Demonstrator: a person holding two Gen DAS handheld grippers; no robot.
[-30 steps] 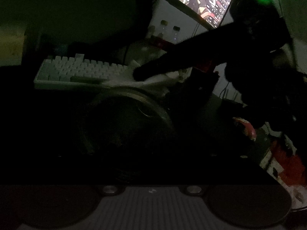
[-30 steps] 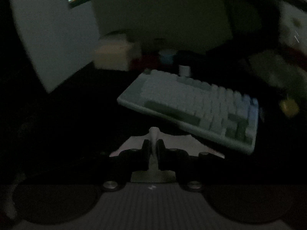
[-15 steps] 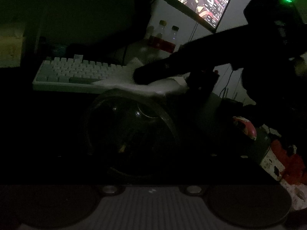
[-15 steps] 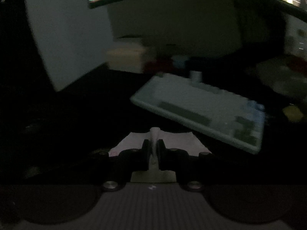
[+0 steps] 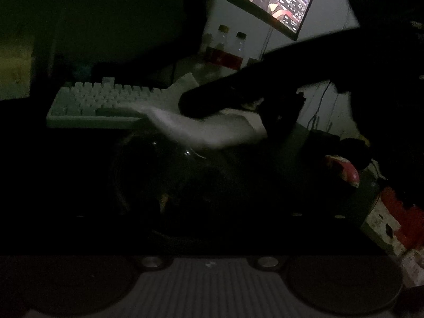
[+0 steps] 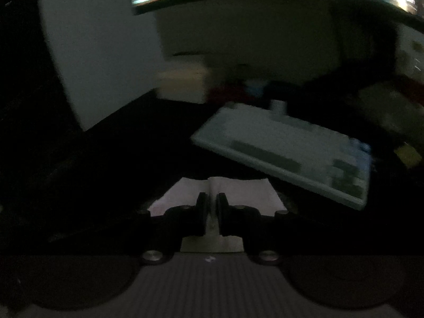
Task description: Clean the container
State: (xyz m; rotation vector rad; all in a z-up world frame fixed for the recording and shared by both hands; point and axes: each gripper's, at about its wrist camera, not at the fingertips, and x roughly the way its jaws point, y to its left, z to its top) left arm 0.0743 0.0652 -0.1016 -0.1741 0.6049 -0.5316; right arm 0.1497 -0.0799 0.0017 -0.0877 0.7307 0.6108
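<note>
The scene is very dark. A round clear container (image 5: 119, 180) lies low in the left wrist view, right in front of my left gripper (image 5: 209, 212). Its jaws are opening with the container between them, but its fingers are lost in the dark. My right gripper (image 5: 185, 103) reaches in from the upper right as a black shape. It is shut on a white tissue (image 5: 212, 129) that drapes over the container's far rim. In the right wrist view, the right gripper (image 6: 212, 204) pinches the tissue (image 6: 238, 190), which fans out ahead of its fingers.
A white keyboard (image 5: 106, 100) (image 6: 286, 153) lies just behind the container. A lit monitor (image 5: 278, 2) hangs above, with two bottles (image 5: 230, 50) under it. A red and white packet (image 5: 389, 217) and a pink object (image 5: 344, 169) sit at the right.
The tissue has come lower and spread across the container's far rim. The right gripper's body has drifted right in the left wrist view. The keyboard has shifted right in the right wrist view.
</note>
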